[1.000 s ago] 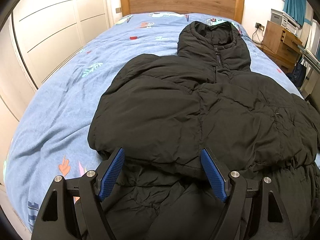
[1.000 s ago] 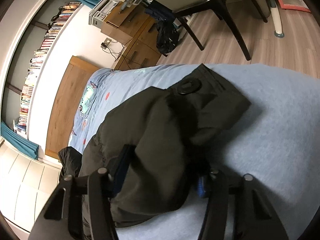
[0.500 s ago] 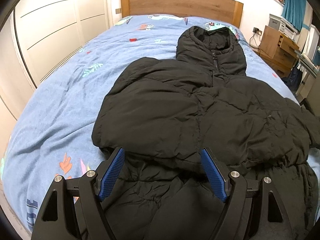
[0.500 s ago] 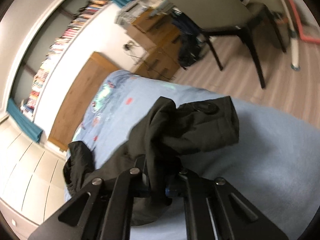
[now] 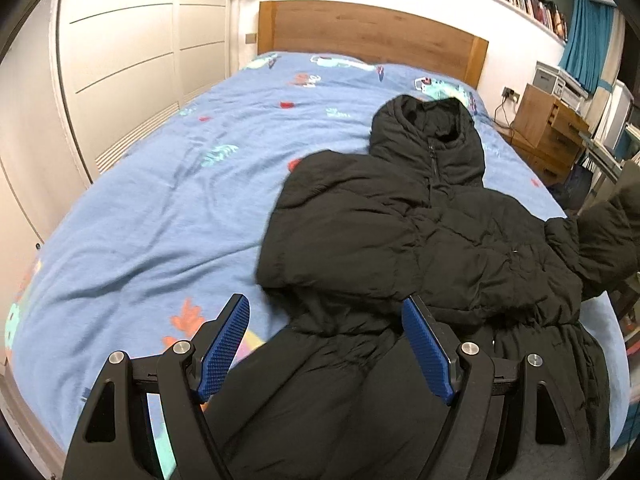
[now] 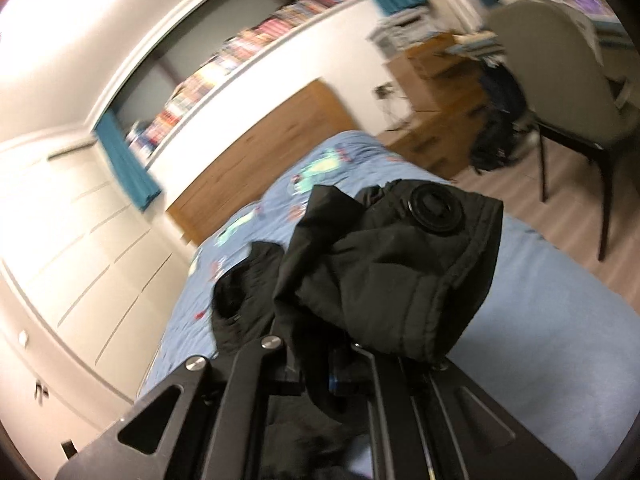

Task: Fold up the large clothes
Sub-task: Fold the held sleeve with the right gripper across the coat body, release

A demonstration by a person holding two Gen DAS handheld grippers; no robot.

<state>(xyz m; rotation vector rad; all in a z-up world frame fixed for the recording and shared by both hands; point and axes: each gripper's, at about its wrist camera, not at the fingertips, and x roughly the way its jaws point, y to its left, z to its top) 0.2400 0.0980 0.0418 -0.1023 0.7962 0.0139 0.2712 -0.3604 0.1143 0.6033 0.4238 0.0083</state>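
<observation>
Garment: black puffer jacket (image 5: 420,248) lies face up on the blue patterned bed (image 5: 168,216), hood toward the wooden headboard (image 5: 368,36); one sleeve already folded across the chest, lower body bunched near the foot of the bed

Right gripper (image 6: 316,376): jaws clenched on the jacket's other sleeve (image 6: 392,276), cuff end with a round snap button draped over the fingers; a second ago the jaws stood wide around this cloth, half a second ago they had closed on it

Change, right side: sleeve now lifted off the bedding and swung up and inward; in the left wrist view it hangs in the air at the far right edge (image 5: 604,236), where a second ago it lay flat; right view is blurred, so the carry looks to be in motion

Left gripper (image 5: 324,348): jaws released and wide, nothing between the blue pads (image 5: 224,344); hovers over the jacket's lower part; it has drawn back and toward the left of the bed, more bedding showing than before

Meaning for task: grasp secured; second sleeve fold under way, not yet laid down

Next, as judged: carry the sleeve across the chest and set it flat; the padding is bulky and may spring back

Risk: slippery shell could slide out of the pinch
</observation>
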